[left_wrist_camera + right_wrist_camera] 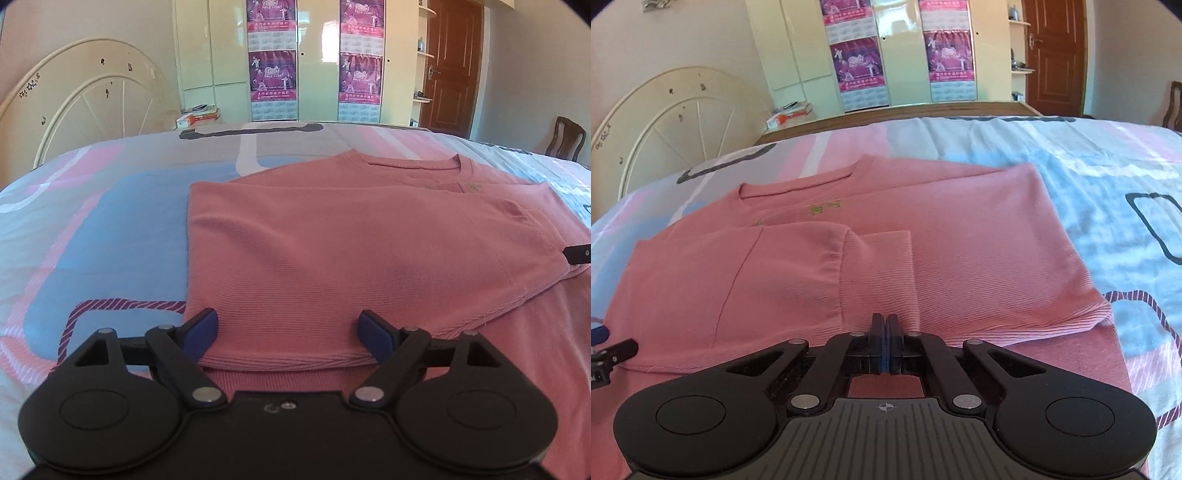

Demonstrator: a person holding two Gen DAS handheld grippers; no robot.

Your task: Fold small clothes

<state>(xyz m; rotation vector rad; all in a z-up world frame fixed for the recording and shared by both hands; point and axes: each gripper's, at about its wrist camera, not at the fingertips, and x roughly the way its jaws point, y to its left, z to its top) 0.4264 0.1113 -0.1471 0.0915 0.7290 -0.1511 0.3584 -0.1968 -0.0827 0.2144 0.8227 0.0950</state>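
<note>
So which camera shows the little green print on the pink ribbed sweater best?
The right wrist view: the green print faces it below the neckline of the pink ribbed sweater. The left wrist view shows only a faint sliver.

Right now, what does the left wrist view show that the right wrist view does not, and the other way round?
Only the left wrist view shows the left gripper wide open, its blue pads astride the near hem of the folded pink ribbed-knit sweater, and the sweater's straight folded left edge against the blue patch of the bedsheet.

Only the right wrist view shows the right gripper shut, its pads together at the near hem; I cannot tell whether cloth is pinched. It also shows the folded-in sleeve cuff and the small green embroidery.

Both show the neckline, the patterned pink-and-blue bedsheet, the cream headboard and the wardrobe posters.
</note>
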